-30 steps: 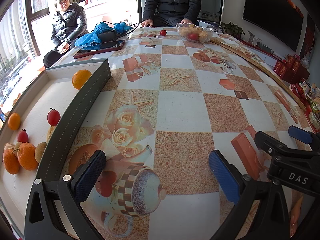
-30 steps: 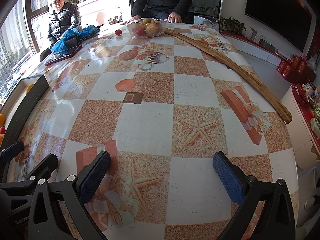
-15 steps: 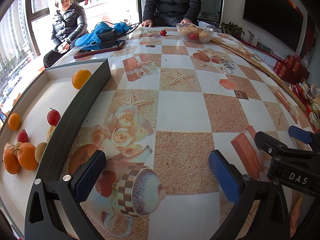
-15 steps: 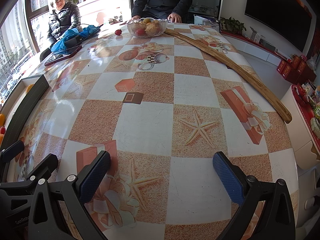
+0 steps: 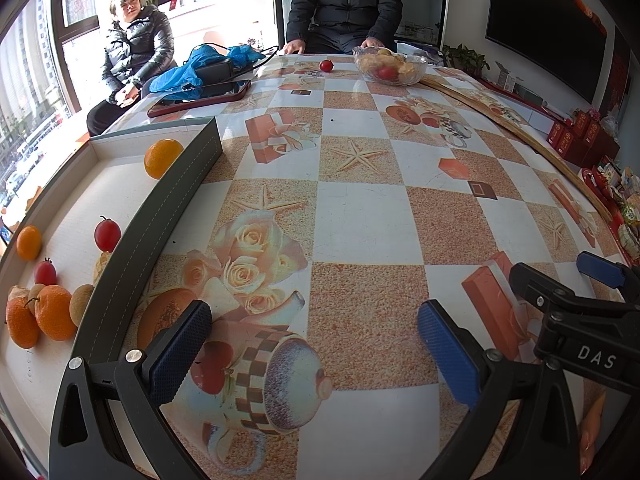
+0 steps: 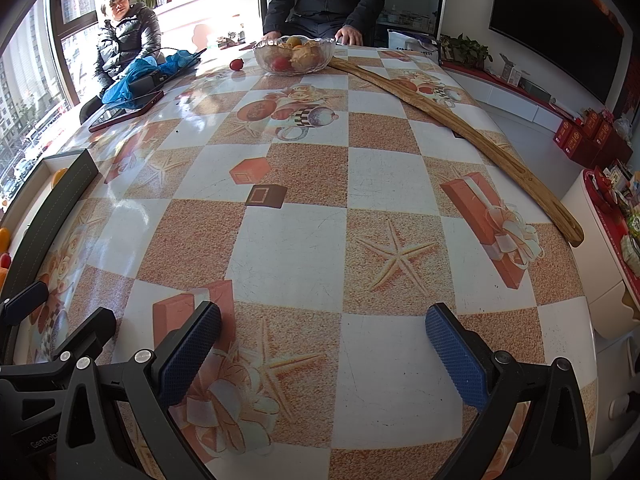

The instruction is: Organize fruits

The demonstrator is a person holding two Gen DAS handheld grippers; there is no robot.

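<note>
Orange and red fruit lies loose in the white tray [image 5: 60,184] at the left of my left wrist view: one orange [image 5: 163,158] against the tray's grey wall, a cherry tomato [image 5: 107,234] midway, and mandarins [image 5: 52,312] bunched nearer me with some brownish fruit I can't name. My left gripper [image 5: 314,354] hangs over the patterned tablecloth [image 5: 360,216] with its blue pads wide apart and nothing between them. I'd judge the fruit light, round and prone to rolling; the tomato is thin-skinned and soft, so I'd close gently across its widest part, and grip the oranges the same way but more firmly.

From the right wrist view, my right gripper [image 6: 320,356] is likewise spread and empty above the cloth. At the far end a glass bowl [image 6: 294,56] holds more fruit, with a stray tomato [image 6: 236,64] just beside it. A long wooden strip [image 6: 460,128] runs along the right.

Against the earlier frames, neither view shows any change.
</note>
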